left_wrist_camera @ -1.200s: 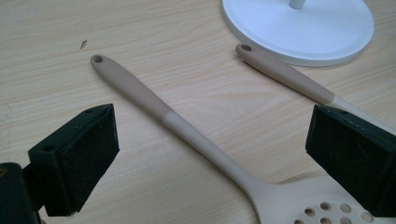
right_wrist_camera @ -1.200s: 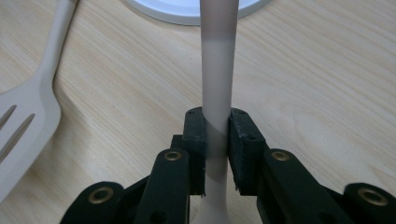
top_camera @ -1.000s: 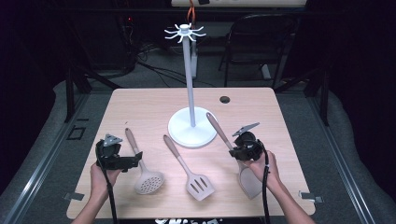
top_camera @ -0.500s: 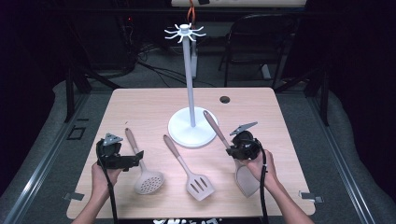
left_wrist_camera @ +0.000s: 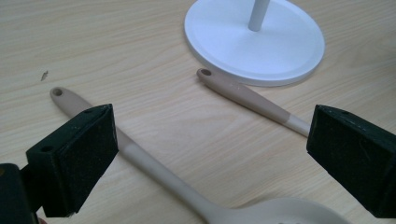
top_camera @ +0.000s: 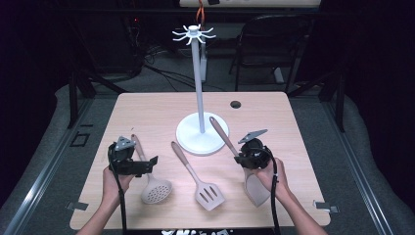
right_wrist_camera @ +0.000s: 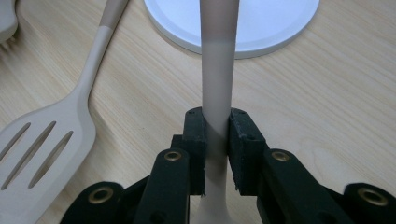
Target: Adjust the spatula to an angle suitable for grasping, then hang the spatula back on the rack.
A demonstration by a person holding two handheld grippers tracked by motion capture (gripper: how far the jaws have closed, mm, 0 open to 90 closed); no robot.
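Note:
A white hook stand rises from its round base at mid-table. Three beige utensils are in front of it. My right gripper is shut on the handle of the solid spatula; that handle slants up-left over the base's rim. The slotted turner lies flat in the middle. At the left, my left gripper is open, its jaws wide apart over the handle of the perforated skimmer without touching it.
The wooden table has a small round hole at the back right. A dark chair and cables stand beyond the far edge. The turner's handle lies just short of the base.

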